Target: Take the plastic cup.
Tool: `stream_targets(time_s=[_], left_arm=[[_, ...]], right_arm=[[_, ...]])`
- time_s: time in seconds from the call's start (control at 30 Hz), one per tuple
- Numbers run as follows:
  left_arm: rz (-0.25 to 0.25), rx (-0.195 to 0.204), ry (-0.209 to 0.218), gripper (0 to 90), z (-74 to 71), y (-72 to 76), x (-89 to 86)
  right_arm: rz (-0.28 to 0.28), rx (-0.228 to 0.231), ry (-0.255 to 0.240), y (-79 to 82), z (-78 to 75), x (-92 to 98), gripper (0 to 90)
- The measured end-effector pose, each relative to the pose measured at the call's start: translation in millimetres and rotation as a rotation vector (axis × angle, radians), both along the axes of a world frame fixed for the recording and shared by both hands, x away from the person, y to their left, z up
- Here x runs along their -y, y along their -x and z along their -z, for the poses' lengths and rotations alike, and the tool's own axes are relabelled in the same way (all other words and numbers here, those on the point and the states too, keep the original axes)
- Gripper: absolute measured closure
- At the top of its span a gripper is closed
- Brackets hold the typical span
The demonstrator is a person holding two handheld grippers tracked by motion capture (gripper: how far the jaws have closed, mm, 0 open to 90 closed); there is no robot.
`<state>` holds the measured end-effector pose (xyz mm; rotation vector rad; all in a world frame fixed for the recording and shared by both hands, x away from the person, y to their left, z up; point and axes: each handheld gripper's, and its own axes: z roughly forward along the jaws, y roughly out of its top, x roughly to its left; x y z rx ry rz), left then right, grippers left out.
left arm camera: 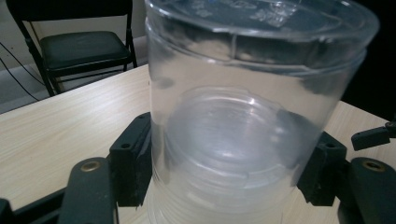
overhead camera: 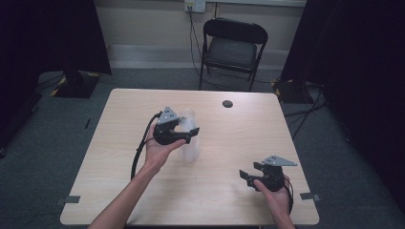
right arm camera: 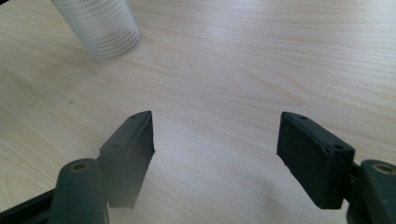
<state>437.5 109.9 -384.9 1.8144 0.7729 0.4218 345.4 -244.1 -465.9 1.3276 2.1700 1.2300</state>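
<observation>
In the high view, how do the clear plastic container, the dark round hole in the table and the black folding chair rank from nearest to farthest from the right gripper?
Measured from the right gripper at the table's near right:
1. Clear plastic container, mid-table to the left, between the left gripper's jaws.
2. Dark round hole, near the table's far edge.
3. Black folding chair, on the floor beyond the table.

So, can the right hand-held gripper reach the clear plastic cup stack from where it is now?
Probably yes: its jaws are open and bare table lies between the right hand-held gripper and the clear plastic cup stack.
</observation>
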Motion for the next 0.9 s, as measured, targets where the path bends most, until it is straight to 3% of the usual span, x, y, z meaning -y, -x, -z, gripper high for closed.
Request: stream_targets(time_s=[0.13, 0.37, 0.53, 0.9], left_arm=[[-0.002, -0.017, 0.023, 32.6, -1.9, -0.3, -0.8], [-0.002, 0.016, 0.036, 32.8, -14.9, 1.7, -2.1], [-0.006, 0.013, 0.048, 32.9, -18.8, 0.3, -5.7], [0.007, 0.048, 0.071, 33.2, -35.9, 4.5, -5.0]], right_arm=[[-0.003, 0.005, 0.001, 0.0, -0.6, -0.3, 27.3], [-0.005, 0.004, 0.0, -0.2, -0.4, -0.4, 27.2], [-0.004, 0.005, -0.002, 0.1, -0.4, -0.2, 27.2], [-0.004, 0.003, -0.002, -0.5, -0.2, -0.9, 27.2]])
